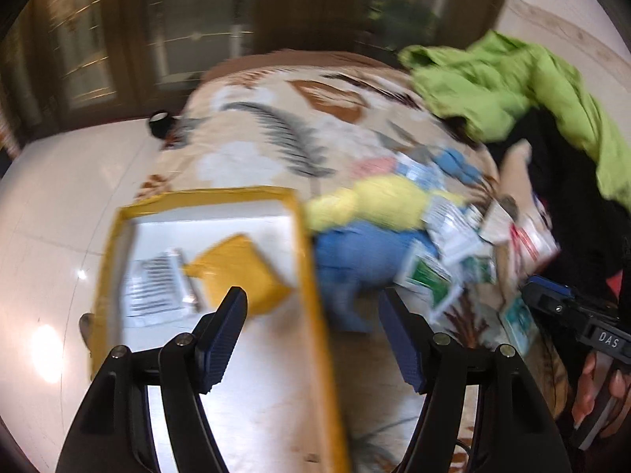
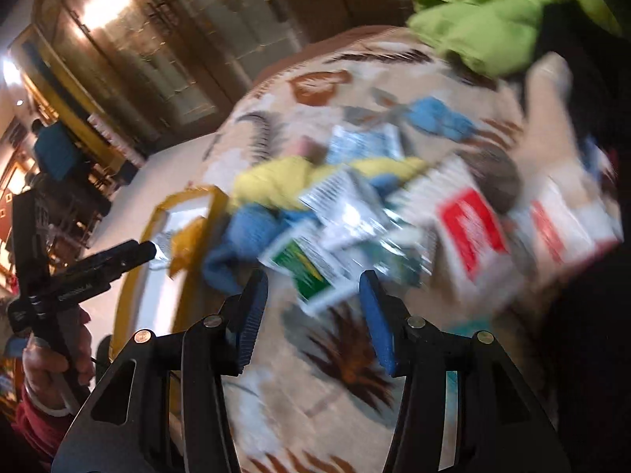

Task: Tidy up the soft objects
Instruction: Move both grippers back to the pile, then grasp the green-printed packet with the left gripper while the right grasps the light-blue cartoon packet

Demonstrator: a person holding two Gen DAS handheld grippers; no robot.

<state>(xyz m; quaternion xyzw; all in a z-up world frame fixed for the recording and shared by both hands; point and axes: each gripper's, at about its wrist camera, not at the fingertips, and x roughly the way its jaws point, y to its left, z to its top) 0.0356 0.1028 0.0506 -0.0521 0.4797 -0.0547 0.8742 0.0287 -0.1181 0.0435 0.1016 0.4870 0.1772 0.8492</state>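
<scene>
A pile of soft things lies on a leaf-patterned bedcover [image 1: 276, 126]: a yellow cloth [image 1: 374, 201], a blue cloth [image 1: 355, 260] and several printed pouches [image 1: 445, 228]. A yellow-rimmed white tray [image 1: 303, 244] holds a mustard cloth [image 1: 240, 272] and a printed packet [image 1: 154, 287]. My left gripper [image 1: 313, 307] is open and empty over the tray's right rim. My right gripper [image 2: 313, 291] is open and empty just in front of a green and white pouch [image 2: 303, 268]. The yellow cloth [image 2: 276, 185] and blue cloth [image 2: 252, 236] lie left of it.
A lime green garment [image 1: 512, 86] and dark clothing [image 1: 572, 197] lie at the bed's far right. Red and white packets [image 2: 473, 236] lie right of the pile. White tiled floor [image 1: 59, 216] is to the left, wooden cabinets [image 1: 118, 39] behind. Both views are motion-blurred.
</scene>
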